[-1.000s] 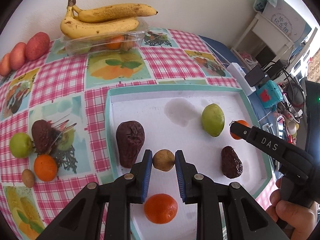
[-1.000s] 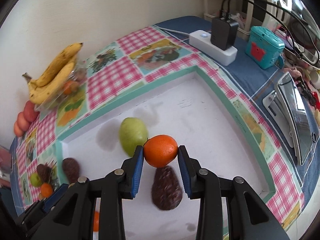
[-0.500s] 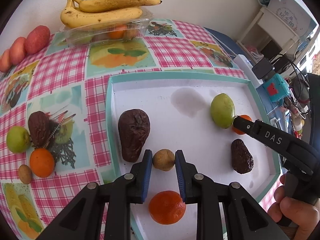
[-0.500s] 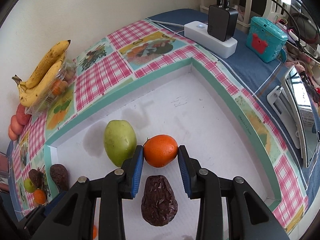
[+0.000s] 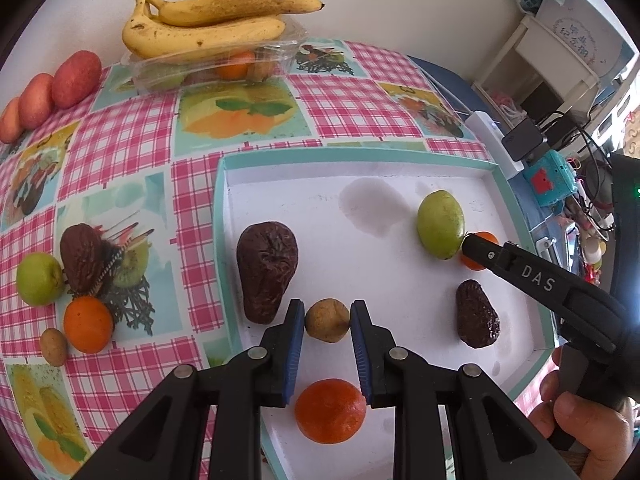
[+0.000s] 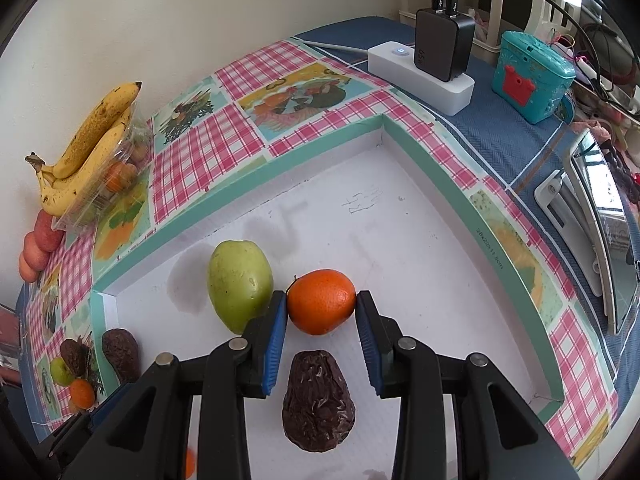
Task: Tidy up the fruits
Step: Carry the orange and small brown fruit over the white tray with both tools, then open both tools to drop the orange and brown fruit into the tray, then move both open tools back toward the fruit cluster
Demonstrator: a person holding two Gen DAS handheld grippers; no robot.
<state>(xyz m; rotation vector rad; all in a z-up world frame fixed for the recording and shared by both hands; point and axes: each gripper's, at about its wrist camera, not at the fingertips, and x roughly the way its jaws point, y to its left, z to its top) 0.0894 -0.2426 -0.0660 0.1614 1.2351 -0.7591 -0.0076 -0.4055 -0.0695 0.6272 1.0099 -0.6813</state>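
**Spotter:** Both sets of jaws are pinching fruit. Your left gripper (image 5: 327,320) has its blue pads pressed on the small brown fruit (image 5: 327,320), near the front-left part of the white tray (image 5: 360,168), just beside the big dark wrinkled fruit (image 5: 267,270). Your right gripper (image 6: 321,312) is clamped on the orange (image 6: 321,301), toward the tray's right side, with the green fruit (image 6: 240,286) touching or nearly touching its left finger.

**Operator:** So which step am I on?

**Spotter:** You look to be placing, or just about to let go. Both fruits sit low over the tray floor, though I can't tell whether either one rests on it. Inside the tray you also have a second orange (image 5: 330,410) near the front edge and a smaller dark fruit (image 5: 477,314) to the right. Outside the tray, to its left on the checked cloth, a green fruit (image 5: 39,279), a dark one, an orange and a small brown one are waiting.

**Operator:** What does the next move need?

**Spotter:** I'd judge you should set each fruit down before spreading the jaws, since round fruit rolls. Mind the green fruit when your right fingers spread. Then go for the group left of the tray.
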